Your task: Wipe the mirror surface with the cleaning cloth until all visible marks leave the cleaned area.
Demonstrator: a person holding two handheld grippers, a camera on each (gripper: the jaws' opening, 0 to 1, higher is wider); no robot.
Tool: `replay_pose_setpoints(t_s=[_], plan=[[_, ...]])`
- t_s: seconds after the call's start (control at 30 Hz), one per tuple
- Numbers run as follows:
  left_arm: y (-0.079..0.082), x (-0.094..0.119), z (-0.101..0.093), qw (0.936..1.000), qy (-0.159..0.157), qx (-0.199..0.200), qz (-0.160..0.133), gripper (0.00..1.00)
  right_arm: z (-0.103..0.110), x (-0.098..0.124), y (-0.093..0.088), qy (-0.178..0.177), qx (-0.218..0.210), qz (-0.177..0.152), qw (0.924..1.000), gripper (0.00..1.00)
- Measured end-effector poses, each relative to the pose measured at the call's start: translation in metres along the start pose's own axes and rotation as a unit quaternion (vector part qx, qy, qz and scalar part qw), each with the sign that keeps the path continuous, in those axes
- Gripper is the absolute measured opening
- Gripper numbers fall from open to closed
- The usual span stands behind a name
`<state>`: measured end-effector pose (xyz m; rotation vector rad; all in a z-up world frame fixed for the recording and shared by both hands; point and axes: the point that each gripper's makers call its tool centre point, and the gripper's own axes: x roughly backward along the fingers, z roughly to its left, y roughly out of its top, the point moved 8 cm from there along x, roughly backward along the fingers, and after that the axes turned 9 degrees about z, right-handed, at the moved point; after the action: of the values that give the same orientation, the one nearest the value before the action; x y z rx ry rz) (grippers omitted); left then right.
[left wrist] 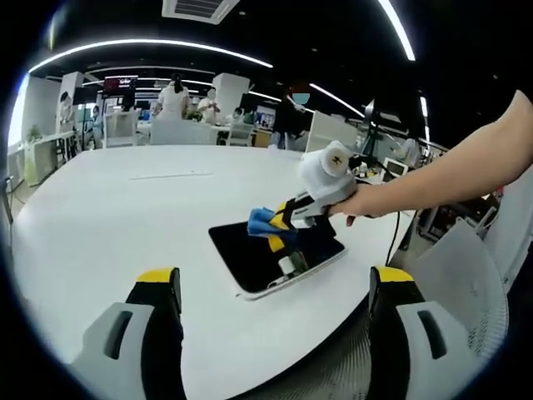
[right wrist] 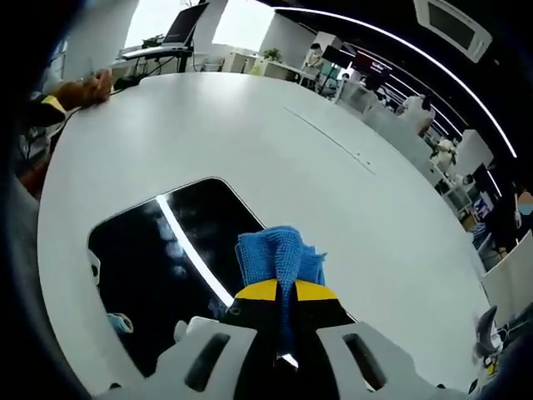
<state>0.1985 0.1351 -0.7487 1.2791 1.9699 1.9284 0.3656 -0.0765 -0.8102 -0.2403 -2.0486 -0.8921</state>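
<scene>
From my left gripper (left wrist: 275, 292) I see both yellow-tipped jaws spread wide with nothing between them, hovering off the near edge of the round white table (left wrist: 108, 217). It sits well short of the dark rectangular mirror with a pale frame (left wrist: 250, 250), so it gives no bracing. If the mirror slides under wiping pressure, nothing stops it, and the frame lies close to the table rim.

Moving right, the right gripper (left wrist: 287, 218) reaches in over the mirror with a person's hand (left wrist: 358, 204) behind it. In the right gripper view the jaws are closed tight on the crumpled blue microfibre cleaning cloth (right wrist: 279, 258), which bunches ahead of the tips and rests on the mirror's glass (right wrist: 150, 250).

Risks as I judge them: the cloth is pinched narrow, so little fabric meets the glass and the hard jaw tips could scrape it. A bright ceiling-light reflection crosses the glass, so I cannot tell marks from glare and could stop early.
</scene>
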Motion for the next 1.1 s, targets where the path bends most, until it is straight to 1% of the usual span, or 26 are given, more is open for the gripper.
replay_pose_setpoints(t_s=[0.13,0.53,1.1], plan=[[0.000,0.000,0.000,1.0000,0.002,0.001,-0.003,0.93,0.000,0.000,0.000,0.000,0.011,-0.002,0.9999,0.00],[0.001,0.002,0.001,1.0000,0.004,0.001,-0.006,0.93,0.000,0.001,0.000,0.008,0.010,-0.001,0.9999,0.00],[0.001,0.002,0.001,1.0000,0.003,0.001,-0.006,0.93,-0.014,0.008,-0.021,0.000,0.000,0.007,1.0000,0.00]])
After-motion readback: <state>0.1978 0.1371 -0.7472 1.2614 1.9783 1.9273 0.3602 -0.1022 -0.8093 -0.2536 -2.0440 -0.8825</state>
